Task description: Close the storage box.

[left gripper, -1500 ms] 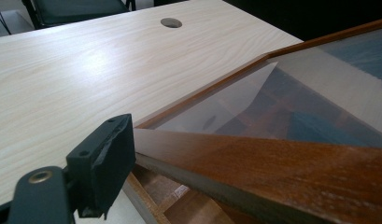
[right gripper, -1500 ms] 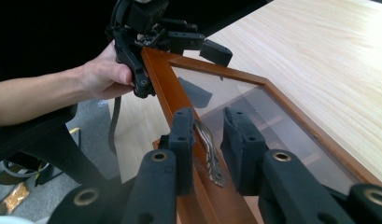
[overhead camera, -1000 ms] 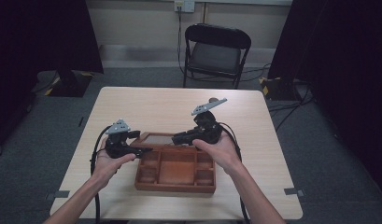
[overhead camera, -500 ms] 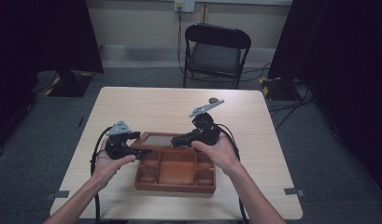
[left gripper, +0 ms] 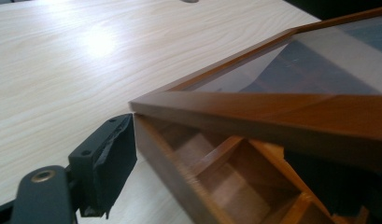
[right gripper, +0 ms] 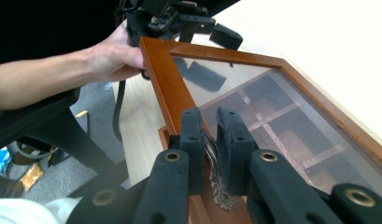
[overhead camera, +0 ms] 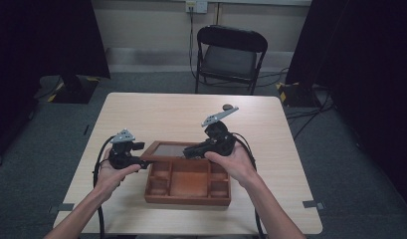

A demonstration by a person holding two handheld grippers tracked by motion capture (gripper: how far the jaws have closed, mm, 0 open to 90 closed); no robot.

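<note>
On the table [overhead camera: 156, 112], compartmented wooden box [overhead camera: 187, 183], glass lid [right gripper: 272, 116] metal clasp [right gripper: 215, 179] in clenched right tongs [right gripper: 210, 154]; left tongs [left gripper: 235, 172] spread.

Wooden compartment box [overhead camera: 187, 185] sits lower centre of the high view, reddish-brown, dividers exposed. Its glass-panelled lid [overhead camera: 168, 149] is partly raised at the box's upper edge, tilted, with a metal clasp [right gripper: 215, 173] on the frame
</note>
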